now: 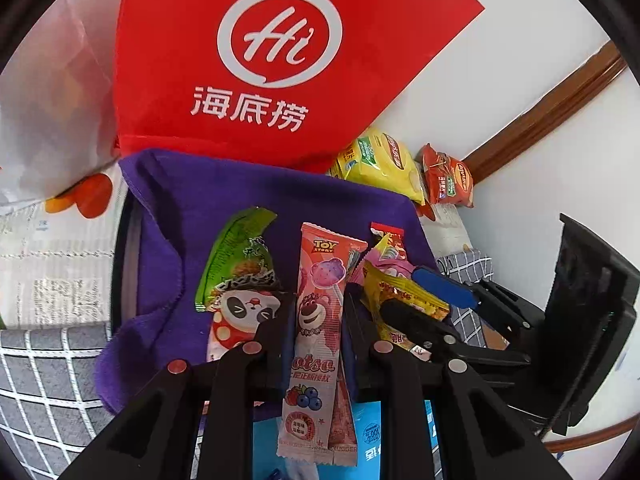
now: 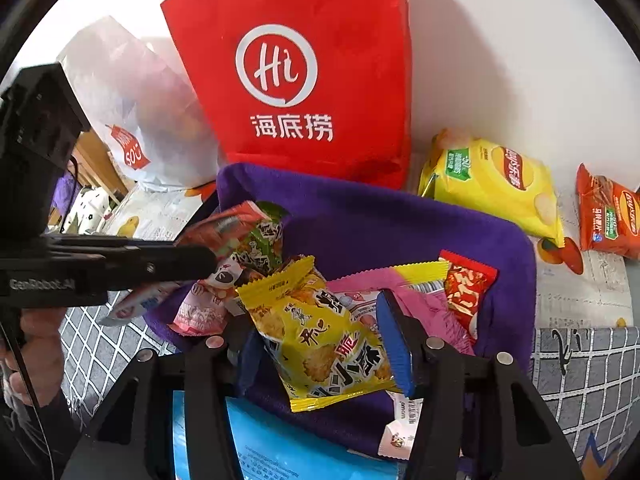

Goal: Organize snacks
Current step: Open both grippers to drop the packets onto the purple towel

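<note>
While the left gripper [image 1: 316, 312] clamps a pink lollipop packet [image 1: 316, 320] above the purple-lined bin [image 2: 400, 220], the right gripper [image 2: 320, 344] stands partly open around a yellow cracker packet [image 2: 320, 332], pads apparently off it. Several snacks already lie below; a yellow chip bag [image 2: 500, 184] and orange packet [image 2: 608, 216] wait beyond, so I'd say midway.

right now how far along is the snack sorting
Done: several small packets already lie on the purple cloth. In hand: the left gripper is shut on a pink Toy Story packet; the right gripper stands open around a yellow cracker packet. Left: the yellow chip bag and orange bag still sit outside by the wall.
</note>
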`<state>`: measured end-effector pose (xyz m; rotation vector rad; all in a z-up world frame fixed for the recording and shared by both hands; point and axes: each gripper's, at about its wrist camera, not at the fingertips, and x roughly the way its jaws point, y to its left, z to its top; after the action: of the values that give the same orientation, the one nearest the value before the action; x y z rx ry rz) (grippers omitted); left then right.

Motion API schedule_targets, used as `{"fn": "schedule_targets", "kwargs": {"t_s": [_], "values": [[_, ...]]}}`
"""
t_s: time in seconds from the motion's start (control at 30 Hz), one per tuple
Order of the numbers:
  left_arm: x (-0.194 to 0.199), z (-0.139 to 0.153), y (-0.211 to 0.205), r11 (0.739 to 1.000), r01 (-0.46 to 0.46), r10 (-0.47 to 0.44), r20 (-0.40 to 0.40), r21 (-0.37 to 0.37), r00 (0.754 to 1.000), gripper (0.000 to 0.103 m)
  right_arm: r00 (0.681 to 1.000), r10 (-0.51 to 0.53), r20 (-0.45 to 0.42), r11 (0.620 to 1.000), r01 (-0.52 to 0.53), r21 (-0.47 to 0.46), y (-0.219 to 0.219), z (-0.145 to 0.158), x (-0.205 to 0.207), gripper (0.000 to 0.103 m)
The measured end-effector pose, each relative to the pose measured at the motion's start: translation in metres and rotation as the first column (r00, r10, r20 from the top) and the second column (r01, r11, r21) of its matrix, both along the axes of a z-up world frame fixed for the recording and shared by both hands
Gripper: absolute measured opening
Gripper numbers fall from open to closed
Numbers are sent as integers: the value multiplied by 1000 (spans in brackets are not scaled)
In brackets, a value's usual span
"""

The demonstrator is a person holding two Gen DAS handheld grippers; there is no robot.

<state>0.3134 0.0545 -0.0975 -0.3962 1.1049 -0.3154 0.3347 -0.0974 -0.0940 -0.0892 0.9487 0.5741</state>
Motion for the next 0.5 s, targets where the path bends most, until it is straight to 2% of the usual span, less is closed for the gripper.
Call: {"fn": "schedule_targets", "kwargs": {"t_s": [0.13, 0.3, 0.5], "values": [[3, -6, -3, 1000, -5, 5, -5, -20, 1000, 19, 1000, 4, 16, 1000, -4, 22, -3, 10, -4, 54], [5, -11, -6, 1000, -9, 9, -11, -26, 1000, 19, 998, 11, 64, 1000, -11, 2, -3, 22, -12, 54], [7, -14, -9, 1000, -28, 28, 22, -13, 999, 19, 995, 12, 95, 1000, -13, 6, -6, 31, -17, 55]]}}
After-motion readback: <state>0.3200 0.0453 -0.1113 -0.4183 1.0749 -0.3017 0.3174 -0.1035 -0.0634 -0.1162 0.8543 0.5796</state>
